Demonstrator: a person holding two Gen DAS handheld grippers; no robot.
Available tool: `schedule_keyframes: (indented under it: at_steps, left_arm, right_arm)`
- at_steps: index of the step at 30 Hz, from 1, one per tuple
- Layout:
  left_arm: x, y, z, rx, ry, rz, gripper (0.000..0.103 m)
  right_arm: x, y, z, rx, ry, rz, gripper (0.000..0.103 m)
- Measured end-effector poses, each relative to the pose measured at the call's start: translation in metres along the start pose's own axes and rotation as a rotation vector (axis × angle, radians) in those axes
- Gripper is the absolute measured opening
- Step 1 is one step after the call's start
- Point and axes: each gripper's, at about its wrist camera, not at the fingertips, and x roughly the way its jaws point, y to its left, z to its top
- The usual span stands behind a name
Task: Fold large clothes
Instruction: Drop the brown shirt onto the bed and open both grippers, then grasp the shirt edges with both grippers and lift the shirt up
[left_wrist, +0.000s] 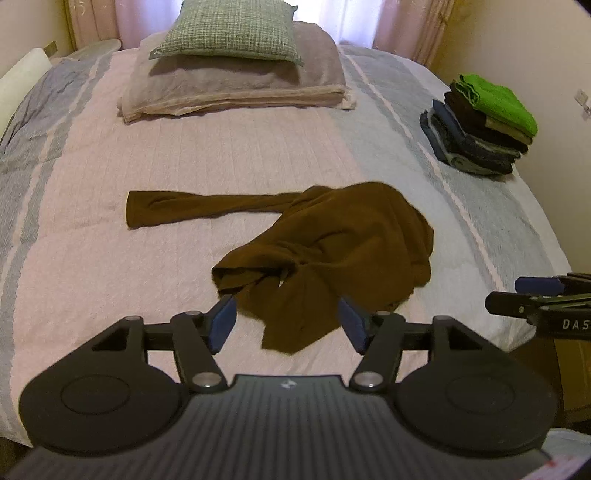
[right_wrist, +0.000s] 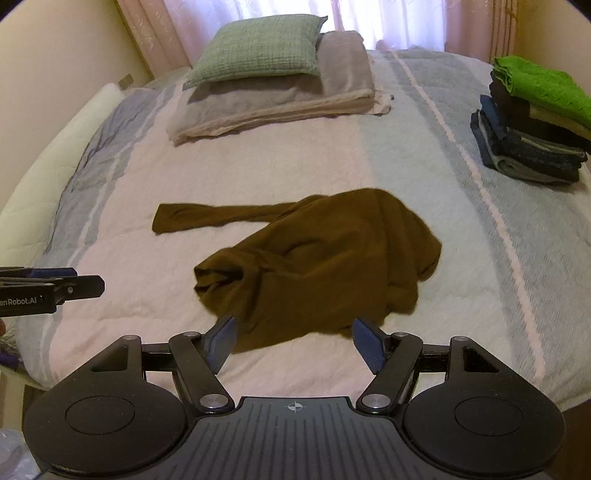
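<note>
A brown long-sleeved garment (left_wrist: 332, 243) (right_wrist: 325, 266) lies crumpled in the middle of the bed, one sleeve (left_wrist: 192, 210) (right_wrist: 210, 218) stretched out flat to the left. My left gripper (left_wrist: 286, 321) hovers open just short of the garment's near hem, nothing between its blue pads (left_wrist: 221, 325). My right gripper (right_wrist: 295, 343) is also open, its pads (right_wrist: 369, 343) straddling the near edge of the cloth from above without holding it. Each gripper shows at the edge of the other's view: right gripper (left_wrist: 546, 299), left gripper (right_wrist: 55, 290).
The bed (left_wrist: 110, 277) has a pink and grey-blue striped cover. A green checked pillow (left_wrist: 232, 29) rests on a folded beige blanket (left_wrist: 236, 92) at the head. A stack of folded clothes (left_wrist: 484, 125) (right_wrist: 535, 122), green on top, sits at the right edge. Curtains hang behind.
</note>
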Motion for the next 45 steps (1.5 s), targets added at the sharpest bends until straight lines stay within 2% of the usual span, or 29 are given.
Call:
schedule_keyframes:
  at_steps: [7,12,18,22,27,33,39,45]
  left_arm:
    - [-0.005,0.024,-0.026,0.033,0.050,-0.017,0.058]
    - [-0.009,0.027,-0.035,0.072,0.052,-0.047,0.058]
    - [-0.013,0.024,-0.033,0.094,0.033,-0.059,0.058]
    - [-0.004,0.021,-0.032,0.101,0.033,-0.038,0.058]
    - [0.019,0.011,-0.024,0.076,0.058,-0.012,0.057]
    - [0.053,-0.035,-0.006,0.101,0.056,-0.004,0.057]
    - [0.116,-0.118,-0.008,0.268,0.063,-0.001,0.057]
    - [0.193,-0.190,-0.040,0.437,0.083,-0.039,0.049]
  right_arm:
    - [0.003,0.032,-0.038,0.042,0.030,-0.031,0.067]
    - [-0.002,0.046,-0.056,0.055,0.032,-0.054,0.067]
    - [-0.003,0.043,-0.056,0.062,0.031,-0.073,0.067]
    - [-0.006,0.026,-0.052,0.084,0.001,-0.101,0.067]
    - [-0.010,-0.017,-0.042,0.130,-0.010,-0.128,0.067]
    - [-0.006,-0.099,-0.029,0.190,0.007,-0.173,0.067]
    - [-0.015,-0.200,-0.014,0.266,0.000,-0.240,0.067]
    - [-0.013,-0.300,-0.018,0.365,0.054,-0.339,0.067]
